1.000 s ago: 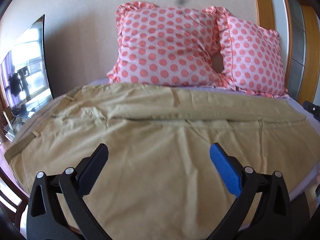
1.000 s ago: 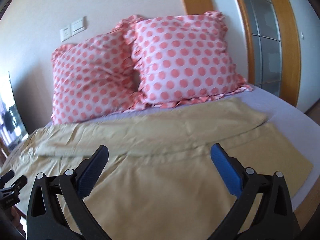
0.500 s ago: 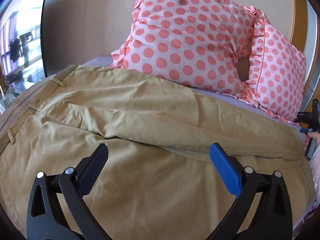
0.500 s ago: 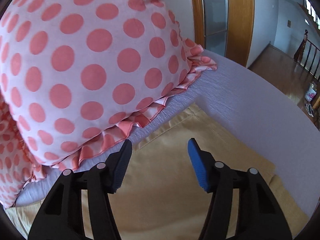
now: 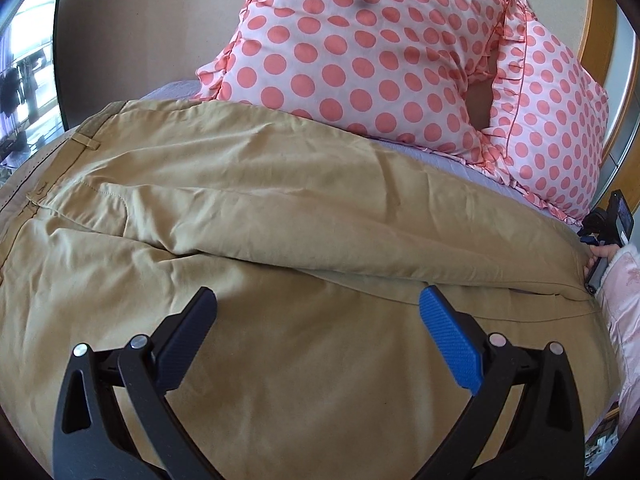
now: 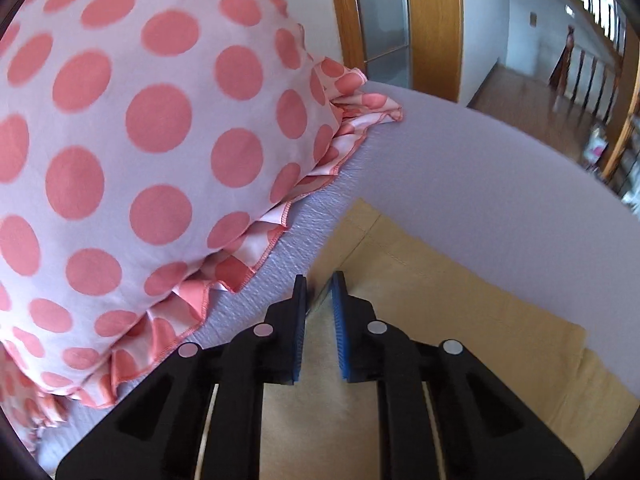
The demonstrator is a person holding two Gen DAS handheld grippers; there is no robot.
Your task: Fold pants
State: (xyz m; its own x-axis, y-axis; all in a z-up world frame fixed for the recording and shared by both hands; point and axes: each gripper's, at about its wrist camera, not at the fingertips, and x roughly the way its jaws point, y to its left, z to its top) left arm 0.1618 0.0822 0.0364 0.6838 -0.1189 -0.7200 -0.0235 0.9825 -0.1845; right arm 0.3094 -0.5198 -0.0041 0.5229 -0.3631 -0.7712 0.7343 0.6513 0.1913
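Your right tongs (image 6: pixel 320 284) are pinching the pants (image 6: pixel 420 304) at the far leg's edge, beside the pillow (image 6: pixel 140 140). Your left tongs (image 5: pixel 316 304) hang spread wide over the fabric.

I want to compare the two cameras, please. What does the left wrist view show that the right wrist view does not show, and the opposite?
Only the left wrist view shows the waistband with a belt loop, the second polka-dot pillow, and the left gripper, open above the pants.

Only the right wrist view shows the leg hem, the doorway to the hall, and the right gripper, its jaws almost closed at the fabric edge.

Both show the tan pants, a polka-dot pillow and the lilac sheet.
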